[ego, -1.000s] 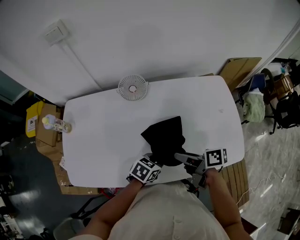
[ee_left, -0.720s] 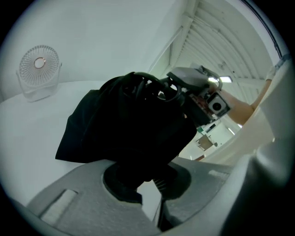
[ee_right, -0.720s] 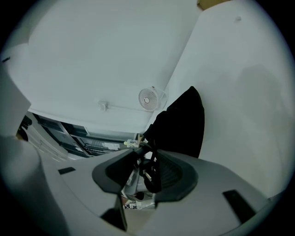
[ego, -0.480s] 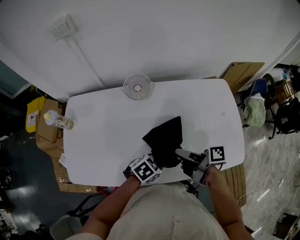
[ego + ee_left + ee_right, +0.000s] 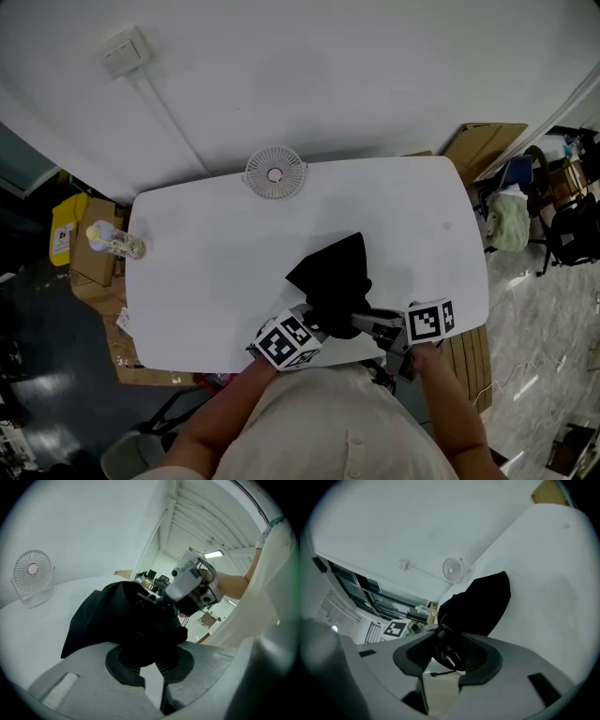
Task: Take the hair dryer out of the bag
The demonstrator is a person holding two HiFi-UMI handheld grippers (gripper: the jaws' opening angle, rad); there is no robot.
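Note:
A black bag [image 5: 333, 272] lies on the white table [image 5: 206, 262] near its front edge. My left gripper [image 5: 317, 326] has just been closing and is shut on the bag's near edge [image 5: 140, 639], which bunches up between its pads. My right gripper [image 5: 361, 323] comes in from the right at the bag's mouth [image 5: 159, 599]. Its jaws have just widened and stand open around a black cord and a plug [image 5: 449, 658] with metal prongs. The rest of the hair dryer is hidden inside the bag [image 5: 483, 599].
A small white fan [image 5: 275, 174] stands at the table's far edge. A bottle [image 5: 111, 242] sits at the far left corner. Cardboard boxes [image 5: 89, 262] lie on the floor to the left, and chairs and clutter [image 5: 553, 206] stand to the right.
My left gripper has risen a little with the bag's near edge pinched in it. My right gripper stays at the bag's mouth, hardly moved.

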